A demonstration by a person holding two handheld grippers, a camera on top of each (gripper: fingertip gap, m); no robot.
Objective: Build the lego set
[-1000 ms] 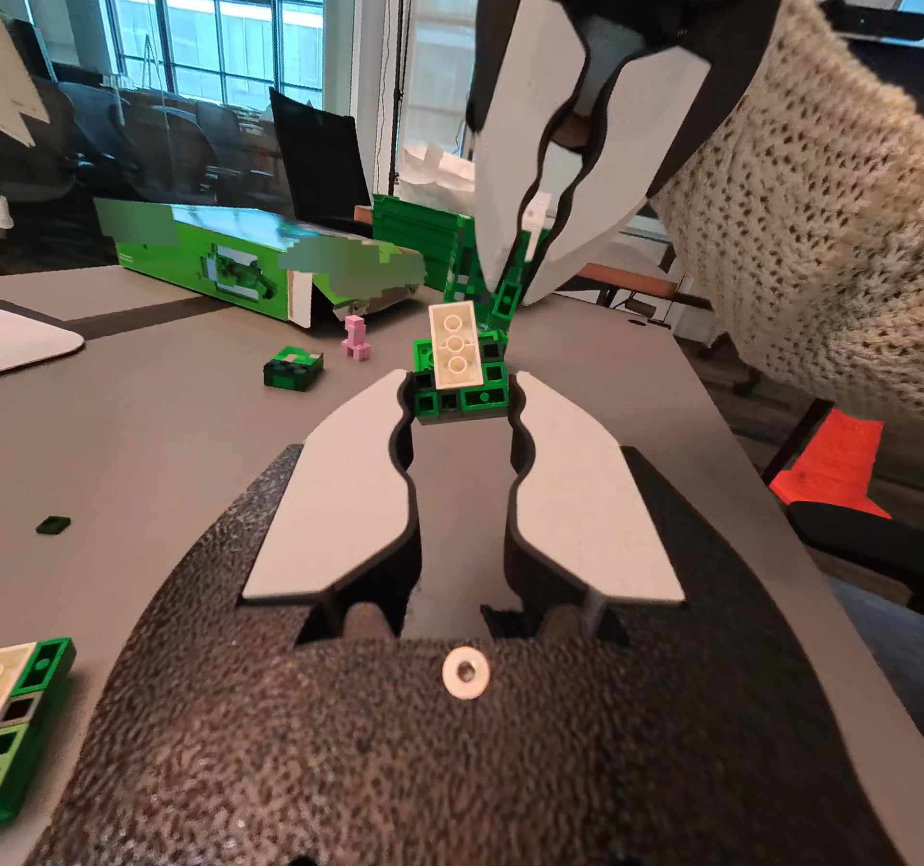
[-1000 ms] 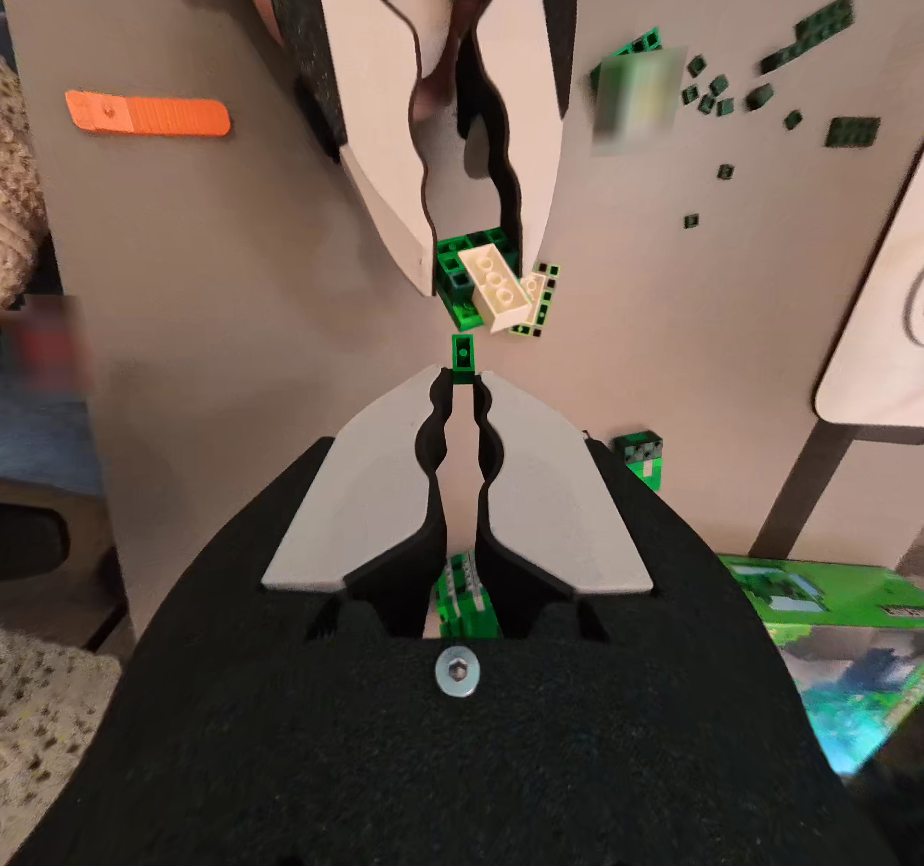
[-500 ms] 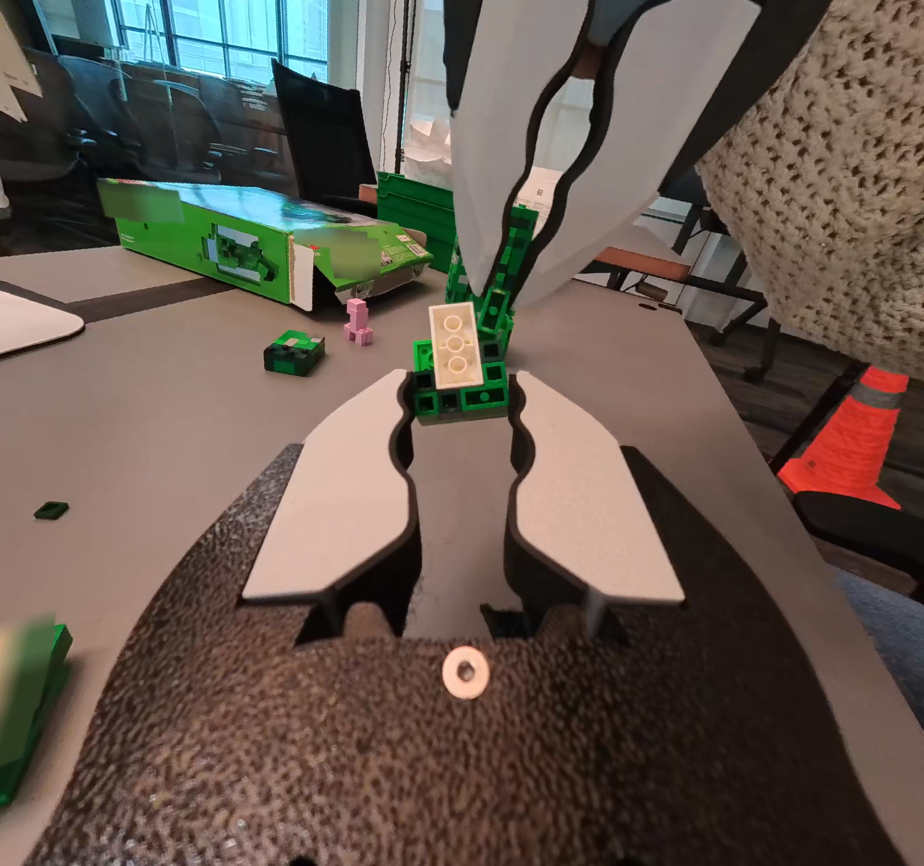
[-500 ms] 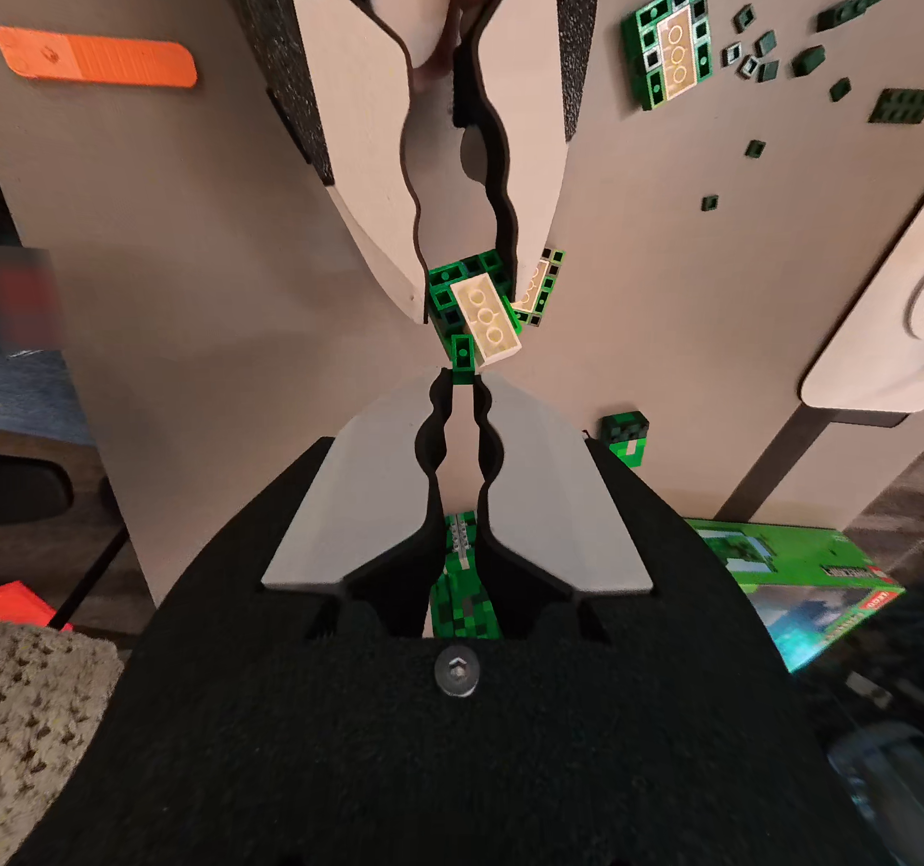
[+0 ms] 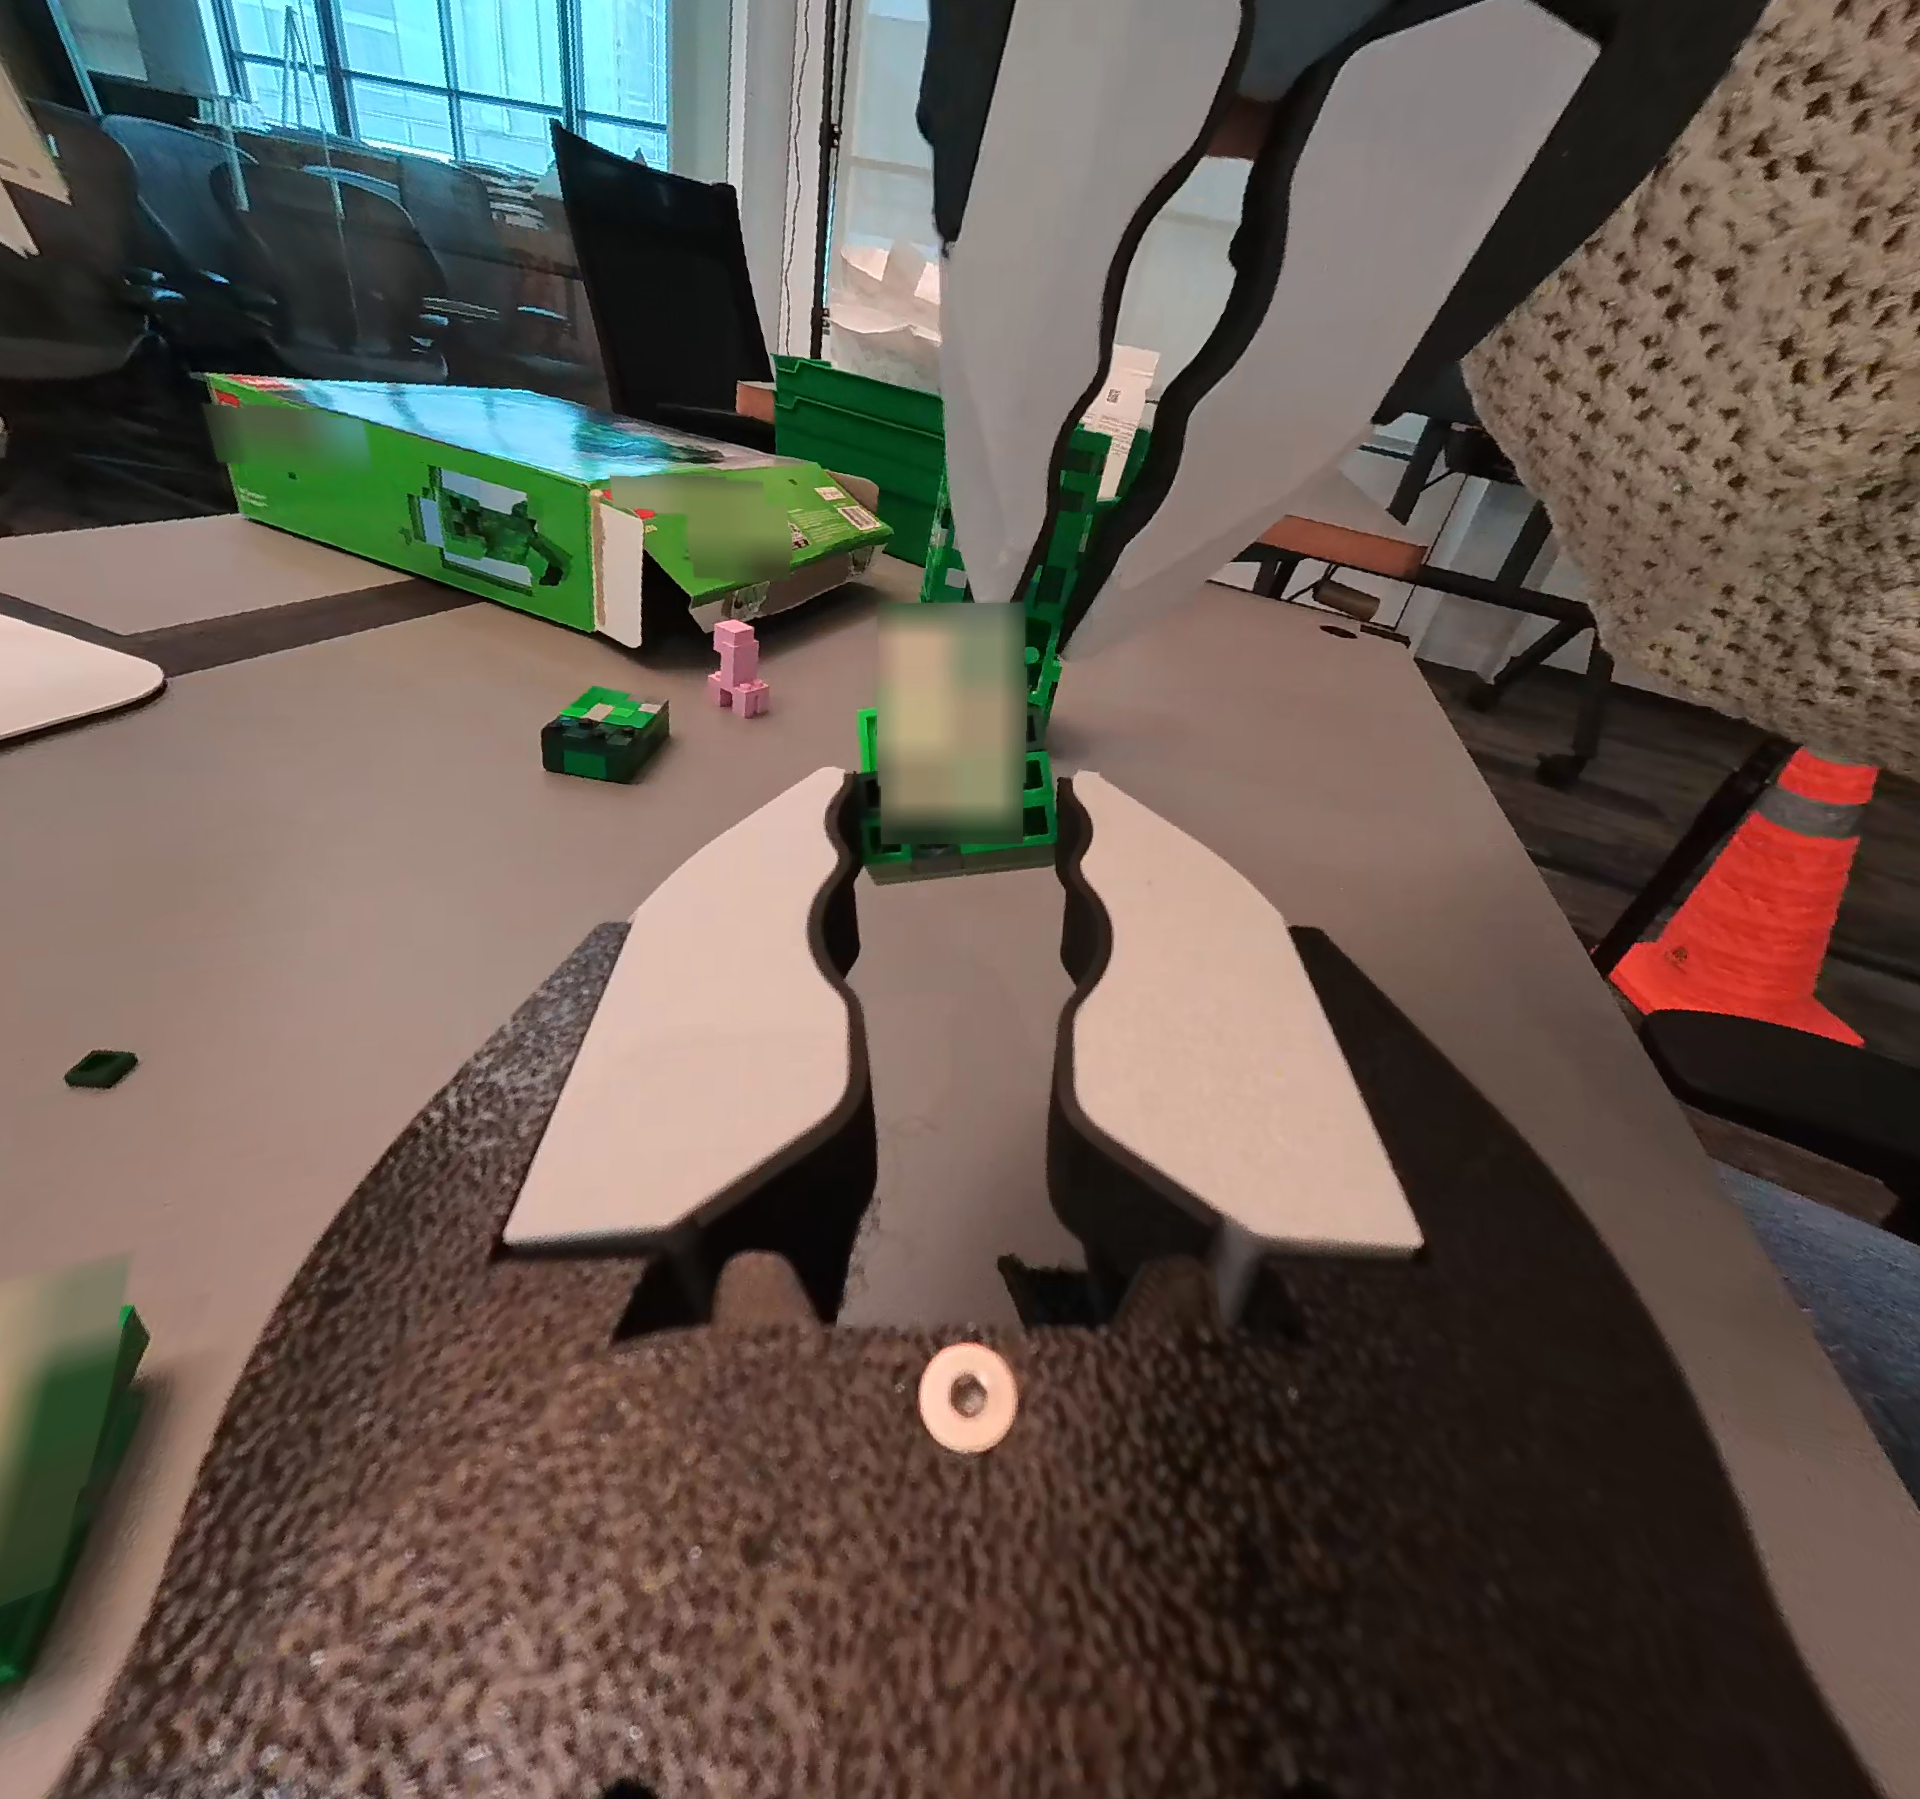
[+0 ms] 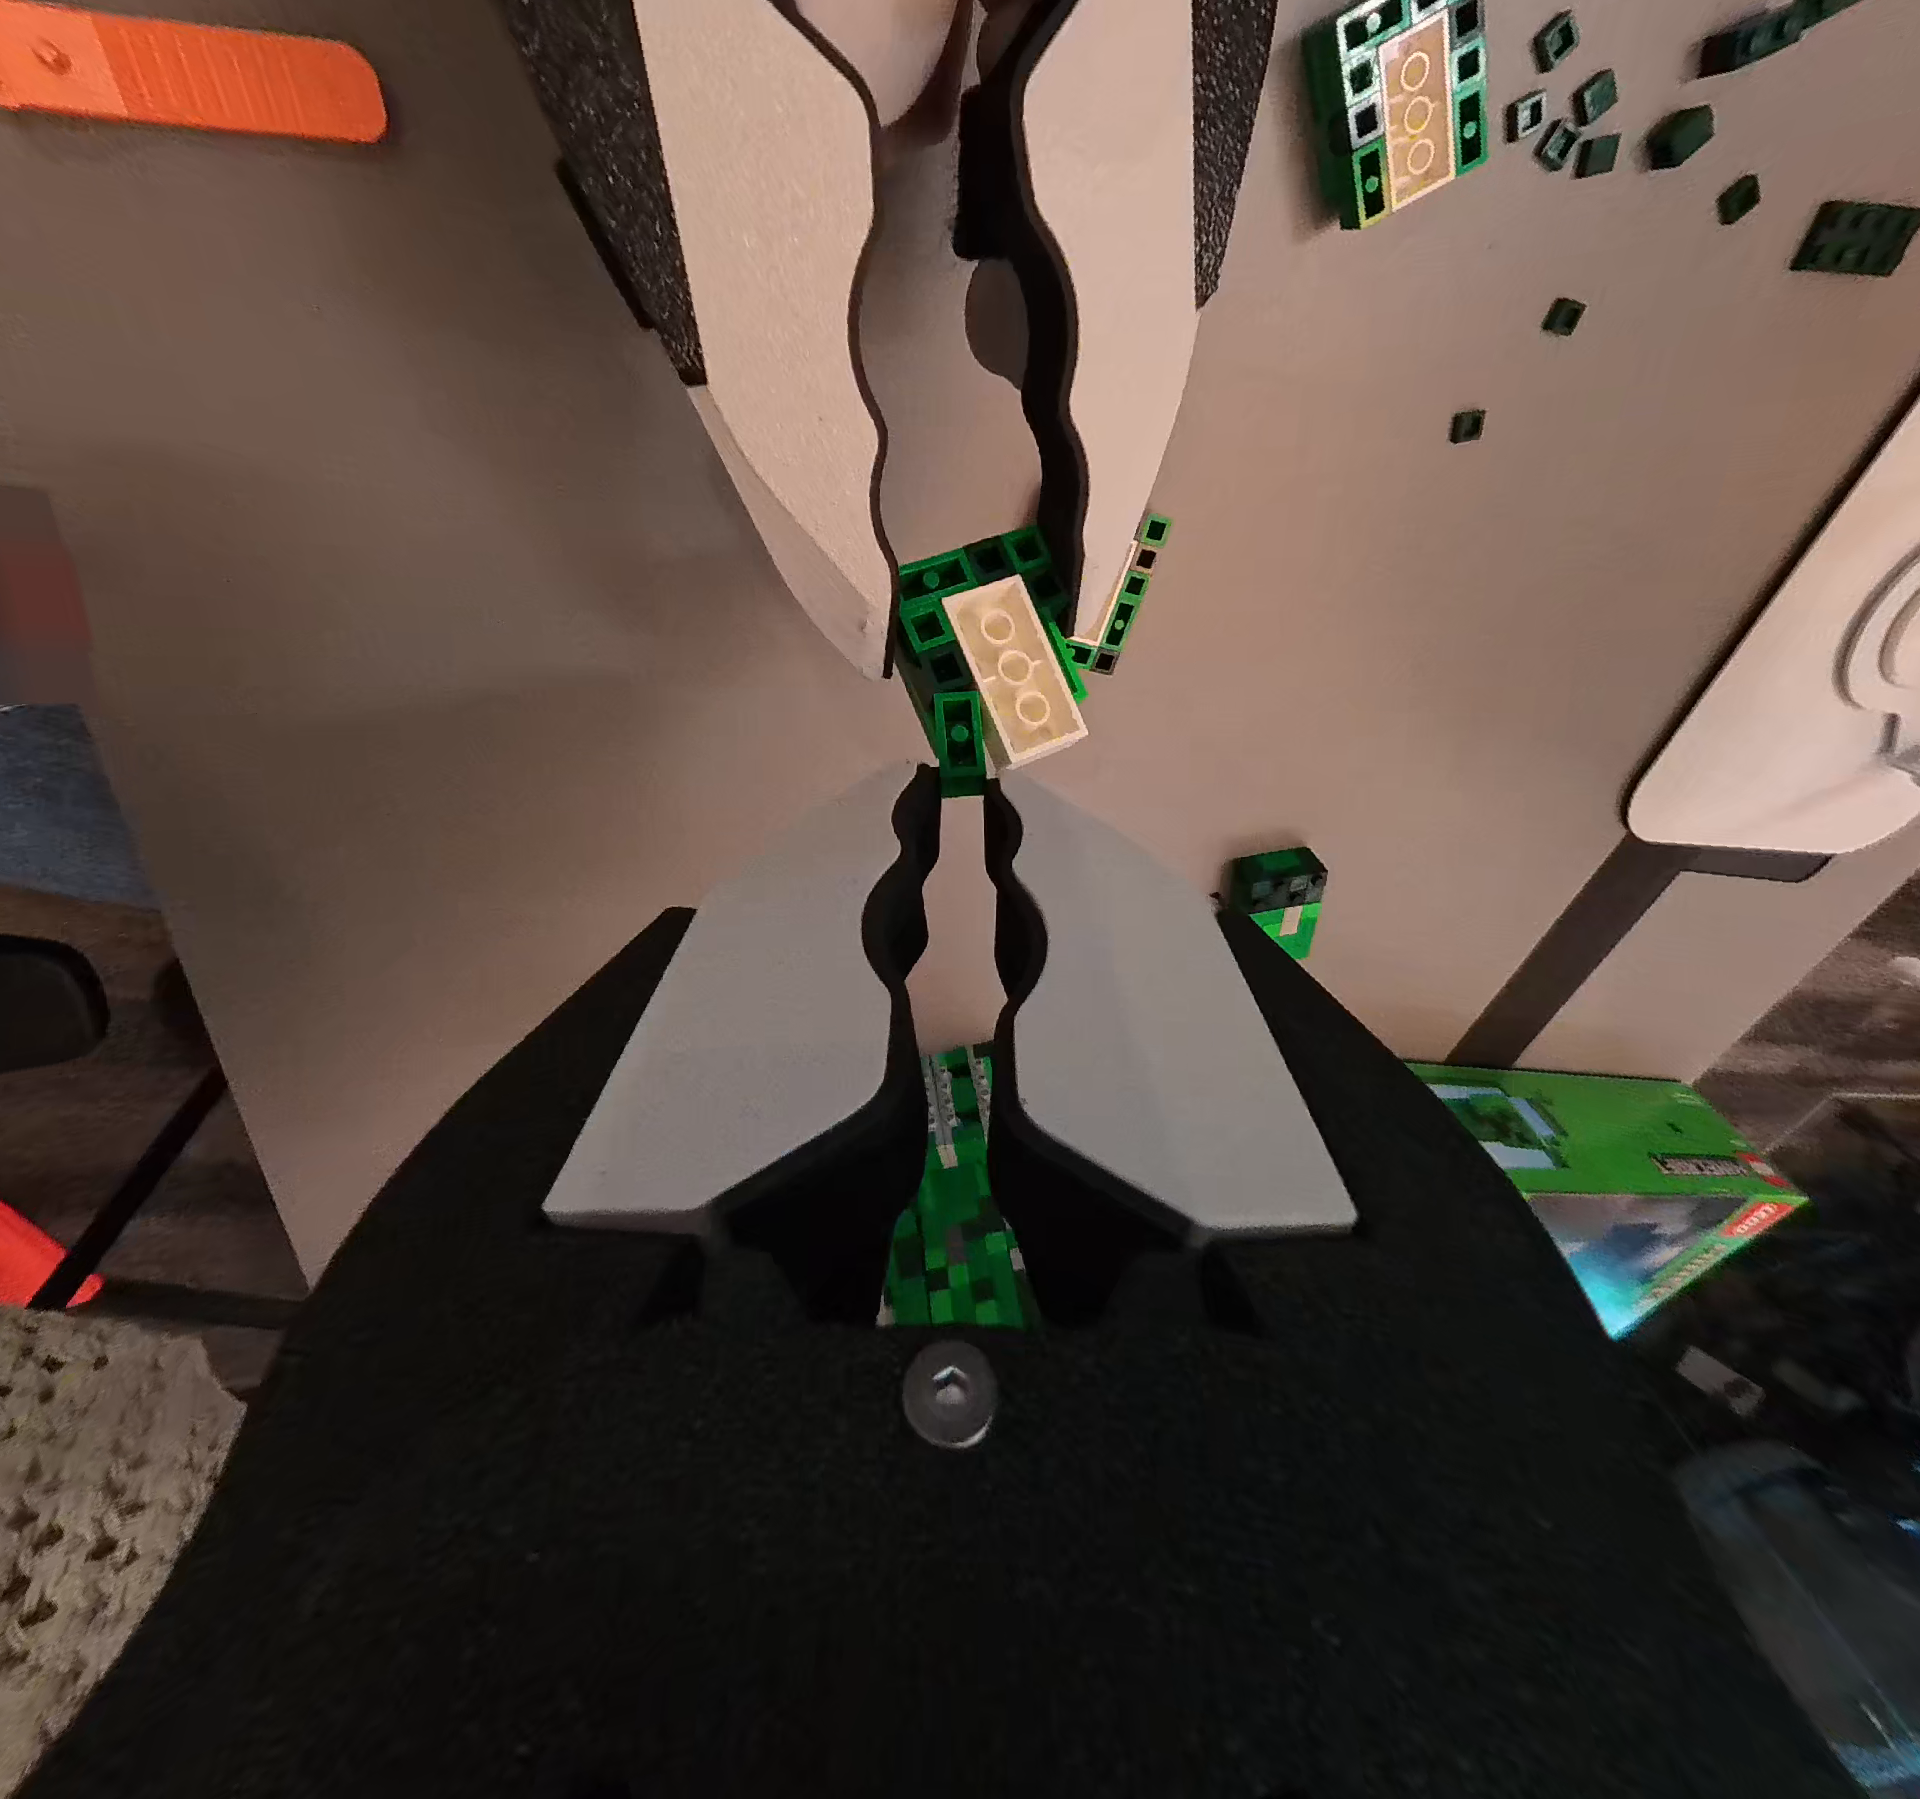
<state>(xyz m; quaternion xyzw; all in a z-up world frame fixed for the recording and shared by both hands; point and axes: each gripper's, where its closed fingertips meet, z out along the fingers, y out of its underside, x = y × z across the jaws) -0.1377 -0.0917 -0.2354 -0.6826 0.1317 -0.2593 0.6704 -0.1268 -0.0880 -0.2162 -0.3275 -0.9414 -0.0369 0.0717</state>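
Lego block [image 6: 987, 648], green with a cream brick on top, pinched at its sides between the fingertips of the left gripper [image 5: 956, 819], resting on the grey table [image 5: 312, 866]. Seen from the right wrist view with the cream brick's long axis running slantwise, from near the left gripper's tips down toward the right gripper [image 6: 961, 783]. Seen from the left wrist view partly hidden under a blurred patch.

Right gripper pressed together on a narrow green strip [image 6: 958, 747], held nearly upright, long axis running along the fingers, its far end touching the near edge of the block beside the cream brick. Coming down from above in the left wrist view [image 5: 1039, 627], with a knitted cream sleeve [image 5: 1714, 399] behind it.

Farther out: small dark green cube [image 5: 606, 734] and pink figure [image 5: 738, 669] to the left on the table, well apart from the block; open green box [image 5: 499, 513] behind them. Second built square [image 6: 1403, 87], scattered dark green bits [image 6: 1579, 128] and an orange tool [image 6: 197, 82] across the table in the right wrist view. Table edge close on the sleeve side, with an orange cone [image 5: 1756, 908] on the floor beyond; bare tabletop all around the block.
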